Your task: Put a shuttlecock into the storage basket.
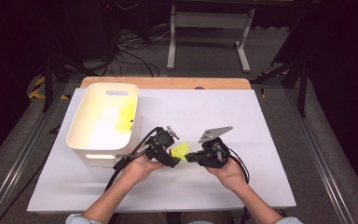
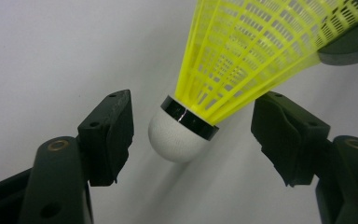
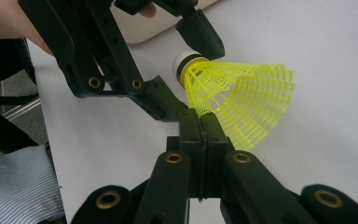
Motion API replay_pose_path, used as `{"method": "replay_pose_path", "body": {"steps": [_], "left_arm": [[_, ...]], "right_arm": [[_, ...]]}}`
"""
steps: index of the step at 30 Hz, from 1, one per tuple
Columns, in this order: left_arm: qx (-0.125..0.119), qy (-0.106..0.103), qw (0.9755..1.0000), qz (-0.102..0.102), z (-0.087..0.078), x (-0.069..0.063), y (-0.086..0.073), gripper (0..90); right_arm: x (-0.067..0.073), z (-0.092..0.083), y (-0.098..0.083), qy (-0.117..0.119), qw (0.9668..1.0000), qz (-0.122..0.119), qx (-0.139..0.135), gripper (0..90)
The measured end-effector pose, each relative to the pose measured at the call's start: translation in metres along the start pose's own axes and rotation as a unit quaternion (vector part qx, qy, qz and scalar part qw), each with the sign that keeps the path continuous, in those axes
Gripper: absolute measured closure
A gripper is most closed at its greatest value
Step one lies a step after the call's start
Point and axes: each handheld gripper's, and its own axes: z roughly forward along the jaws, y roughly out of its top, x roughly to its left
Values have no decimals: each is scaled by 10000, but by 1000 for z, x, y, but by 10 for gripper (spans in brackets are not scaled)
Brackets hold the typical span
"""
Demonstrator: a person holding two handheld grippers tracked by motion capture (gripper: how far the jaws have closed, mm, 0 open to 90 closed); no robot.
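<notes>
While the right gripper (image 3: 200,122) pinches its skirt, the yellow plastic-mesh shuttlecock with a white rounded cork tip (image 1: 179,150) hangs above the white tabletop (image 1: 242,121), between the two hands.

The right gripper's jaws are clenched on the edge of the mesh skirt; the left gripper (image 2: 192,130) has its jaws released, standing either side of the cork tip with a gap on both sides and no contact. A cream plastic tub with handle slots (image 1: 86,140) stands just left of the left gripper, with what seems to be another yellow shuttlecock (image 1: 125,116) inside, though glare blurs it.
</notes>
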Motion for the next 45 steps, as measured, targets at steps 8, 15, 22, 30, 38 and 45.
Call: {"method": "replay_pose_path", "body": {"steps": [8,15,22,30,38,45], "left_arm": [[100,-77,9998,165,1,-2,0,360],[107,-56,9998,152,0,-2,-1,439],[190,26,9996,226,-1,-1,-2,531],[287,47,9991,306,0,-3,-2,617],[356,72,9988,315,0,-5,1,639],[305,73,9991,275,-3,-7,3,641]], "right_arm": [[4,4,0,117,9999,-27,-19,900],[2,3,0,103,9999,-4,-29,900],[0,2,-1,36,9999,57,-81,900],[-3,0,-3,-88,9998,149,-114,900],[-5,-1,-4,-241,9995,160,-153,897],[-5,-4,-4,-349,9988,210,-270,809]]}}
